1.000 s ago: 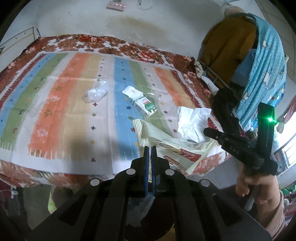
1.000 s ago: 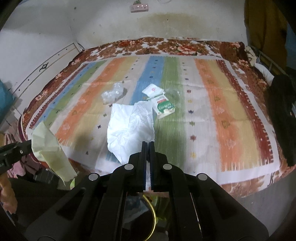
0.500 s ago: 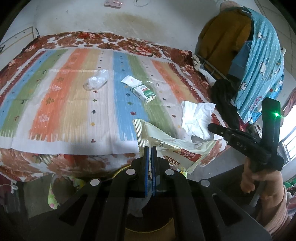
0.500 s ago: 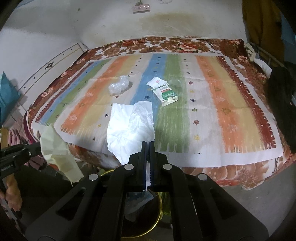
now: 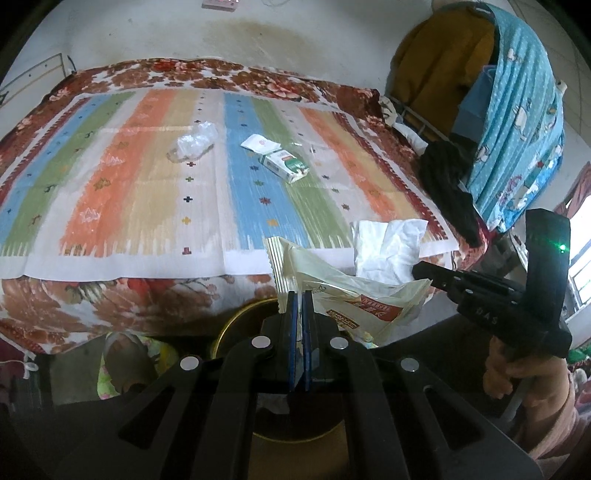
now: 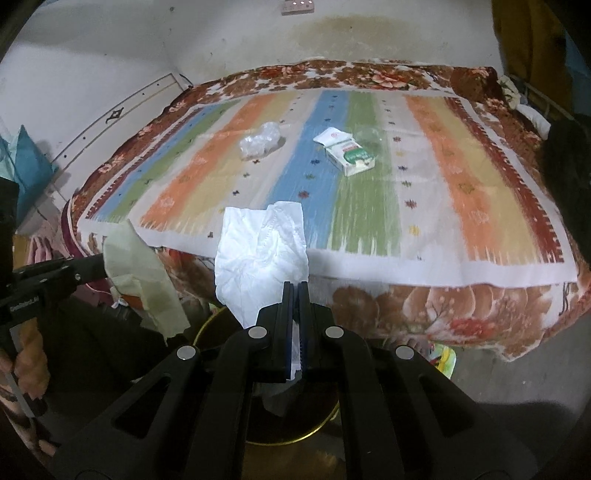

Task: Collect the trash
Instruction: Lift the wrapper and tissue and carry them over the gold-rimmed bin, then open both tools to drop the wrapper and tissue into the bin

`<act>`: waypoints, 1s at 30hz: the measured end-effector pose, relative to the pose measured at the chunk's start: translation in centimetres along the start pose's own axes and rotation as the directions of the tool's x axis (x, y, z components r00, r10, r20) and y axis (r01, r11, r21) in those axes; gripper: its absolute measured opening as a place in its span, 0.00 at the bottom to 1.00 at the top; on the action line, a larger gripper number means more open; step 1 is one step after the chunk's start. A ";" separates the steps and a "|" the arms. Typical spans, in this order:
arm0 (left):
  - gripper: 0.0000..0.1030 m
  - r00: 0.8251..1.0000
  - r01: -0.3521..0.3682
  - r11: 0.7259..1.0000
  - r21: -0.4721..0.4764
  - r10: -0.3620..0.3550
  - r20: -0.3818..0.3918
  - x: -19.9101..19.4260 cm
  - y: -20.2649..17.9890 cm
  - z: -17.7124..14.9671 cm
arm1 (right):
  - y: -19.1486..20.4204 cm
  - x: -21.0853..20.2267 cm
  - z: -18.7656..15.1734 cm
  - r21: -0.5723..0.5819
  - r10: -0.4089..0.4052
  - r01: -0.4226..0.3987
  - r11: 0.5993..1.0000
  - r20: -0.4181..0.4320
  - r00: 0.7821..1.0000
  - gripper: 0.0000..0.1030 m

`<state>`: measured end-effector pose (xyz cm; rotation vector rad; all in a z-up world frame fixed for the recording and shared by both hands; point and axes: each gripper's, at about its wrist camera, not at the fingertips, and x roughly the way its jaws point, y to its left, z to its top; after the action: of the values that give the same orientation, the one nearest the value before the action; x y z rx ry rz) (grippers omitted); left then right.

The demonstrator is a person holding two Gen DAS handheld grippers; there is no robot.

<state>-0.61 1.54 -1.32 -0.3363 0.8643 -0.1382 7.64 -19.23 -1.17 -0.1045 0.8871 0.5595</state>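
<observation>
My left gripper [image 5: 300, 295] is shut on a cream snack wrapper [image 5: 332, 284] with red print and holds it above a gold-rimmed bin [image 5: 236, 321] on the floor. My right gripper [image 6: 295, 286] is shut on a white tissue [image 6: 262, 251] above the same bin [image 6: 207, 328]. Each gripper shows in the other's view: the right one [image 5: 419, 267] with the tissue [image 5: 384, 251], the left one [image 6: 99, 264] with the wrapper [image 6: 144, 284]. On the striped bedspread [image 5: 147, 192] lie a crumpled clear plastic [image 5: 194, 142], a green-and-white carton [image 5: 286, 166] and a white packet [image 5: 258, 142].
The bed's floral edge [image 6: 406, 306] drops to the floor just past the bin. Dark clothes [image 5: 447, 177] and a blue patterned cloth [image 5: 517, 110] hang at the right. A wall with a power strip [image 6: 297, 5] stands behind the bed.
Both grippers have drawn back from over the bed and lowered, each with its trash still held. The gold-rimmed bin has come into view beneath them.
</observation>
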 end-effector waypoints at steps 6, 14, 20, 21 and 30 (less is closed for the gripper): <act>0.02 1.000 -0.008 1.000 -0.019 0.008 -0.003 -0.4 0.3 -1.5 | 0.5 0.4 -2.7 0.039 -0.010 0.011 0.999 -0.040 0.999 0.02; 0.02 0.997 -0.065 0.998 0.026 0.066 -0.031 0.3 -0.9 -3.3 | 0.9 0.6 -5.1 0.058 -0.011 0.015 0.998 -0.072 0.997 0.02; 0.02 0.995 -0.089 0.995 0.052 0.091 -0.041 0.7 -1.2 -3.3 | 1.4 1.0 -5.6 0.048 -0.031 0.035 0.998 -0.092 0.995 0.02; 0.02 0.995 -0.091 0.994 0.056 0.093 -0.041 0.7 -1.2 -3.3 | 1.4 1.0 -5.6 0.047 -0.031 0.036 0.998 -0.094 0.995 0.02; 0.32 0.995 -0.092 0.996 0.010 0.092 -0.029 1.1 -0.8 -3.3 | 1.3 2.1 -5.7 0.080 -0.003 0.014 0.997 -0.134 0.991 0.34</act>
<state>-2.37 -0.25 -3.80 -0.2867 0.9066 -0.0616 4.01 -19.01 -6.19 -0.0730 1.0388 0.5125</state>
